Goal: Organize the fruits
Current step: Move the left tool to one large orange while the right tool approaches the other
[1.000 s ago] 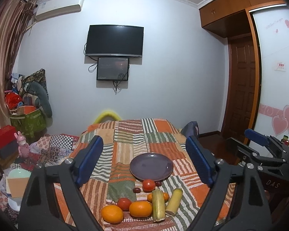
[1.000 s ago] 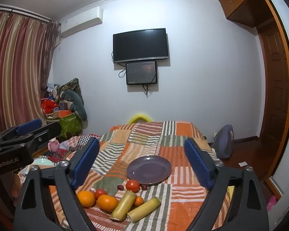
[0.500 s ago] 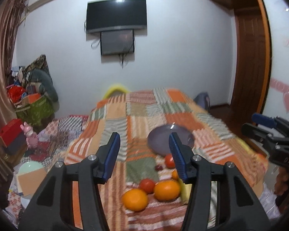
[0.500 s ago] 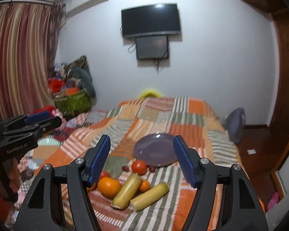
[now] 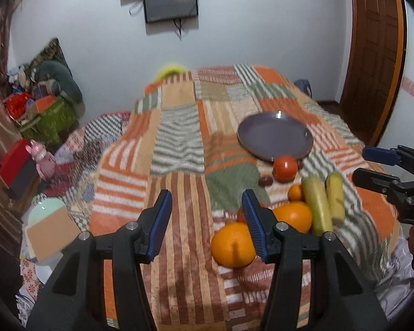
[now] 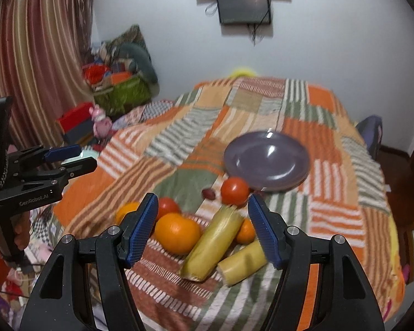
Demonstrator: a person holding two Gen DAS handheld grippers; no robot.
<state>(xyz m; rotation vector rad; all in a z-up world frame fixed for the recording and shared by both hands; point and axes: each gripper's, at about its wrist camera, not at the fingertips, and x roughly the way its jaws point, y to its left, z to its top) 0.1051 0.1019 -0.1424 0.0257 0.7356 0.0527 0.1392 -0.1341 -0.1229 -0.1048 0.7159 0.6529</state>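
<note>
Both views are tipped further down than a second ago: the TV, centred on the wall then, is cut off at the top edge, and the fruit on the bed [image 5: 179, 149] is seen closer and larger.

The left claw [image 5: 205, 220] is held released over the striped bedspread, nothing between its blue pads, and the gap is clearly narrower than in the earlier frame. A large orange [image 5: 232, 244] lies just right of it, partly hidden behind the right pad. A second orange [image 5: 295, 216], a small tangerine [image 5: 294, 192], two yellow corn cobs [image 5: 318, 209] side by side, a tomato [image 5: 284, 167] and a small dark red fruit [image 5: 265, 181] are spread behind it.

The right claw [image 6: 202, 227] is also released and empty, its gap reduced from before. Between the pads, further off on the bed, the second orange [image 6: 177, 233] and the corn cobs [image 6: 212, 245] are framed; nothing is touched.

The purple plate [image 6: 266, 161] sits empty past the fruit, with the tomato [image 6: 234, 191] just at its near rim. No fruit appears shifted on the bedspread since the earlier frame.
</note>
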